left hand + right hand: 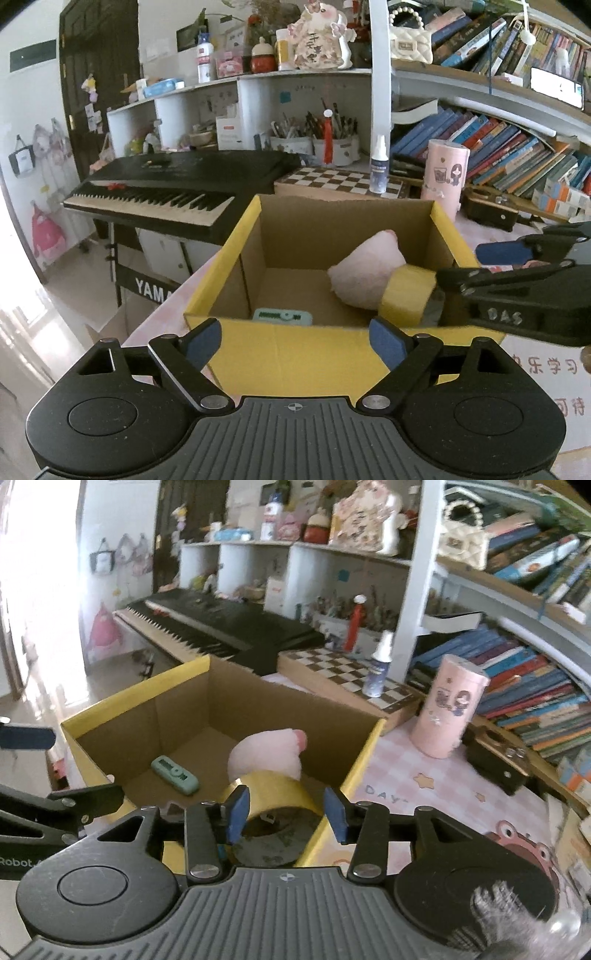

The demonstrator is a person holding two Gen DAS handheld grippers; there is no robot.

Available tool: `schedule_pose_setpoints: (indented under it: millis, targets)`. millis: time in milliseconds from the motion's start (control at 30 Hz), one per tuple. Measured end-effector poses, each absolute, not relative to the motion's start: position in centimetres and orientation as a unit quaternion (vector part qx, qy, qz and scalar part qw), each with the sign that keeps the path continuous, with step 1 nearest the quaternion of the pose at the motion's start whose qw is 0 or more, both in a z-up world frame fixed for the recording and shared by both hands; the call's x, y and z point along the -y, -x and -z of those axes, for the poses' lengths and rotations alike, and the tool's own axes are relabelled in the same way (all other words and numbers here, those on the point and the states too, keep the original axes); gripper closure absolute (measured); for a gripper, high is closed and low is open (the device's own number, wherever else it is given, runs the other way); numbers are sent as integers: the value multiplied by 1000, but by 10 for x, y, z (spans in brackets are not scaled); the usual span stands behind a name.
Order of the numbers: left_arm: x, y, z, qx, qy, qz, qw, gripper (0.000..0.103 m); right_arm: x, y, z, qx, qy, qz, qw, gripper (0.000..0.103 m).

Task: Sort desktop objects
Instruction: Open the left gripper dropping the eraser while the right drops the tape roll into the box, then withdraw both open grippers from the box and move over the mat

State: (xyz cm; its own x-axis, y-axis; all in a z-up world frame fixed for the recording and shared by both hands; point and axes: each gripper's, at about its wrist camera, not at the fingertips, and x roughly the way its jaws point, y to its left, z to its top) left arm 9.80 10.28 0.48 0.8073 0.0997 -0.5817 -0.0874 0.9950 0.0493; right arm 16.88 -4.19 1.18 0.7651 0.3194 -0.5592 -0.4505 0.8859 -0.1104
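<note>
Blue-padded left gripper (295, 341) stands wide open at the bottom of its own view, nothing between the pads, poised over the near yellow wall of the cardboard box (295, 354). Right gripper (288, 814) — partly open, its pads to either side of the yellow tape roll (275, 801) at the lower middle of the right view; whether the pads press on the roll cannot be told. In the left view the right gripper enters from the right edge, and the roll sits just ahead of its fingertips at the box's right wall.

Inside the box: pink plush toy (267, 755) right behind the roll, seemingly touching it; small green device (174, 770) flat on the box floor toward the left, apart from both.

Outward — the box sits on a table with a pink checked cover (413, 779). Beyond it, right of centre: pink cylinder canister (448, 707) upright on the cover; chessboard (343, 674) with a spray bottle (378, 666) standing on it. Black keyboard (177, 184) at middle left. Bookshelves (517, 155) fill the upper right.
</note>
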Motion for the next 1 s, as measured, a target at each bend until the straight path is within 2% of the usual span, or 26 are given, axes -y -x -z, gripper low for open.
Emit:
schedule_pose_setpoints:
  millis: [500,1000]
  targets:
    - [-110,-50,-6,-303,-9,-35,952,14,58,-100,-12,-266,78,-143,950,60]
    - [-99,-7,0,-311,-19,-14,950,14,80,-30,8,-294,36,-95,950,59]
